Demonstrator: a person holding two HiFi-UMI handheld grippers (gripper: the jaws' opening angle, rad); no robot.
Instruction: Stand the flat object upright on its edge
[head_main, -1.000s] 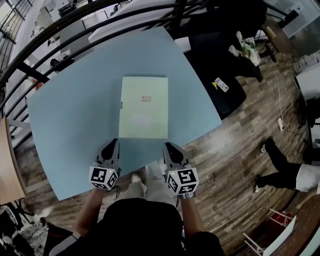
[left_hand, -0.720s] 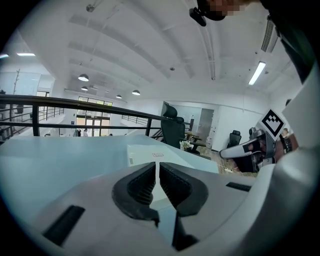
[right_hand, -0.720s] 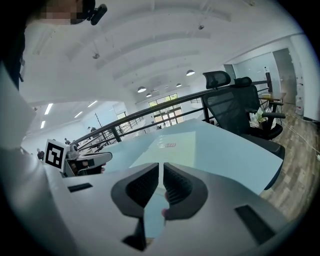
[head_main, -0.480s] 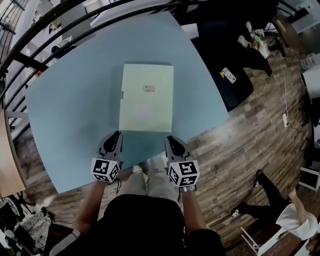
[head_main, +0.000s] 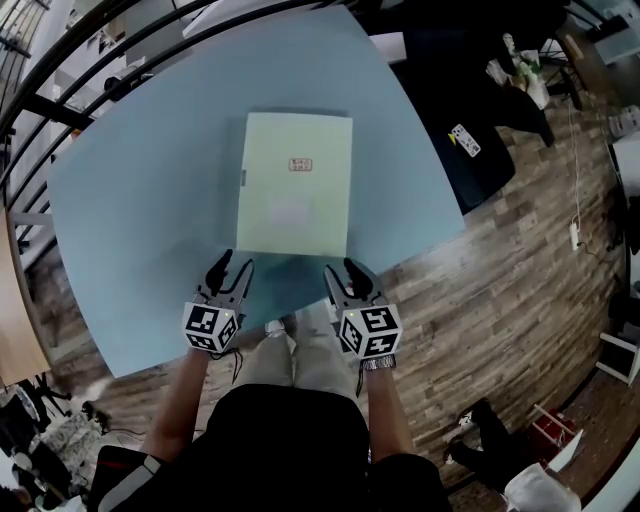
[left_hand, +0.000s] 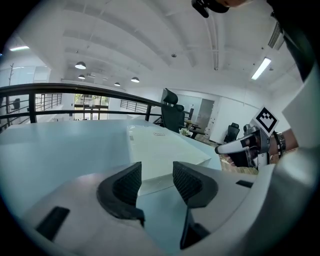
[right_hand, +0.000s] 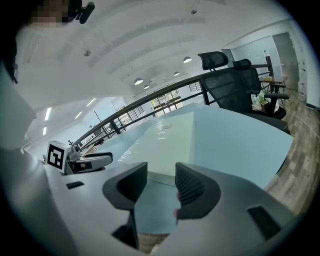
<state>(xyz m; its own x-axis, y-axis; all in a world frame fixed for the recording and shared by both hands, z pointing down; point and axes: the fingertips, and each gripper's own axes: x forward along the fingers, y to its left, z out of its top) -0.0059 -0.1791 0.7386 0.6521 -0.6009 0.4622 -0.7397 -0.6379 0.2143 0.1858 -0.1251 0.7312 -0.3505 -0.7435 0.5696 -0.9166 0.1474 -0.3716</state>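
Flat object (head_main: 295, 198) lies on its face, just beyond both sets of fingers

It is a pale green rectangular piece resting on the blue table (head_main: 140, 200); its near edge sits just ahead of the fingertips, apart from them. The left gripper (head_main: 235, 262) points at the near left corner, the right gripper (head_main: 341, 268) at the near right corner. Both pairs of jaws have just been opening and stand parted, gripping nothing; through each gap only the table top and the object's near edge show.
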